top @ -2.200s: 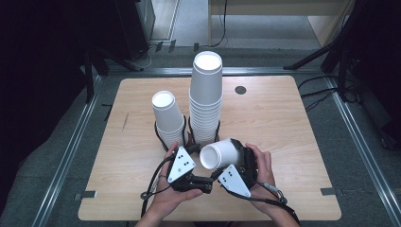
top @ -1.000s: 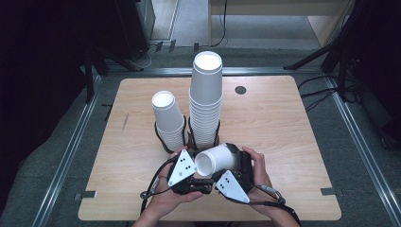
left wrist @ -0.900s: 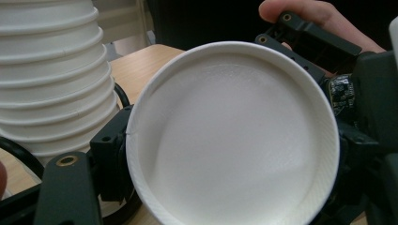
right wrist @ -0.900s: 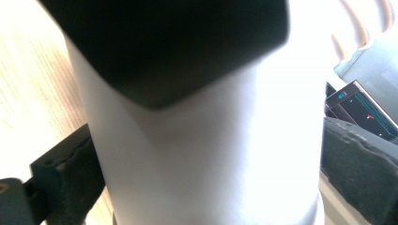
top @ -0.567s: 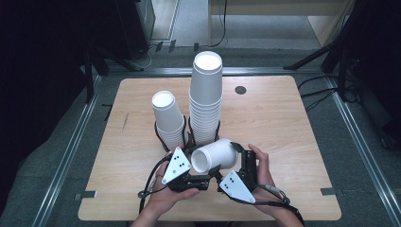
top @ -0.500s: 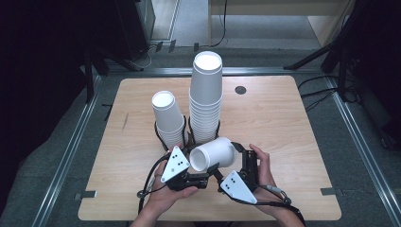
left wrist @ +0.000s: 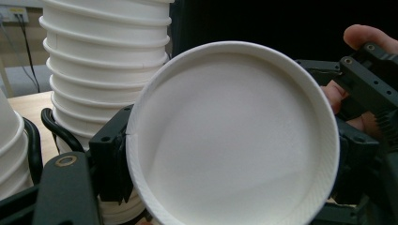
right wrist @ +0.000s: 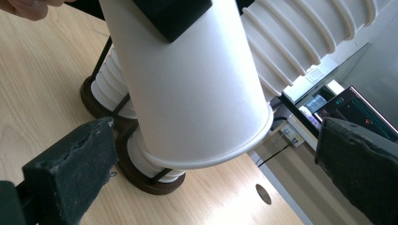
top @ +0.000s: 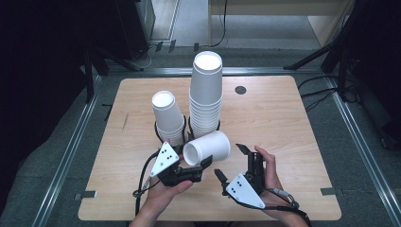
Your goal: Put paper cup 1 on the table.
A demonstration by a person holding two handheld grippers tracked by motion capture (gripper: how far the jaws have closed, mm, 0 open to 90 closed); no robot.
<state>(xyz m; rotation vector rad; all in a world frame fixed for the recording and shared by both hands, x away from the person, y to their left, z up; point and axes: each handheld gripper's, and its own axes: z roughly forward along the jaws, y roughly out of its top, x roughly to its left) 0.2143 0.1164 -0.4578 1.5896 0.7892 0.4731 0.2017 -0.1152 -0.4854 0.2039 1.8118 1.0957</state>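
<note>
A pale wooden table stands on a grey floor with dark surroundings. Near its front edge, the left gripper clamps the rim of a single white paper cup, holding it on its side above the tabletop with its mouth toward the person. The right gripper, just to the right, has just been opening; its jaws now stand wide apart, clear of the cup, with nothing pressed between them. Directly behind the held cup, a tall stack of paper cups and a shorter stack sit in black wire holders. The table's right half offers open room.
</note>
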